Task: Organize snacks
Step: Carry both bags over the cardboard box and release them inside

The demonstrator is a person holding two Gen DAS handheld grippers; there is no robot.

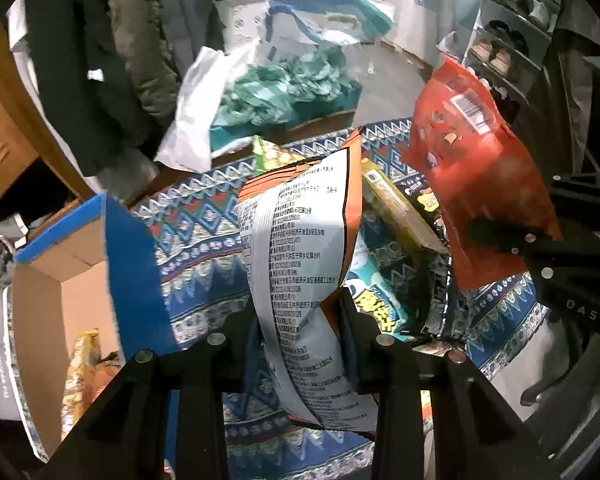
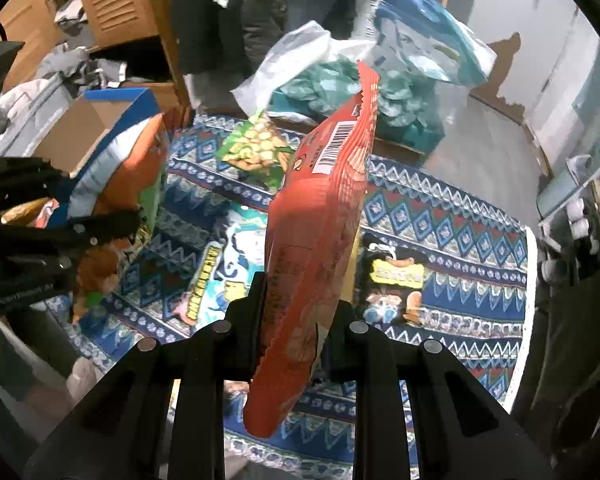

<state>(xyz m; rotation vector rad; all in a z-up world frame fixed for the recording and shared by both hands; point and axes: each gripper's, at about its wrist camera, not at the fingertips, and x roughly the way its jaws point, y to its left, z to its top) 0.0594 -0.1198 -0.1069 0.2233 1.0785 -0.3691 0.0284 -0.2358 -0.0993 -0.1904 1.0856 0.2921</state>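
Orange bag (image 1: 300, 264) in left gripper (image 1: 300, 336), red bag (image 2: 320, 216) in right gripper (image 2: 296, 320)

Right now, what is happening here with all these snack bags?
A person is sorting snacks with two handheld grippers. The left gripper holds an orange chip bag with a white printed back, lifted above the patterned blue cloth. The right gripper holds a red snack bag with a barcode. More packets lie on the cloth, and an open blue-edged cardboard box stands to the left, with some packets inside.
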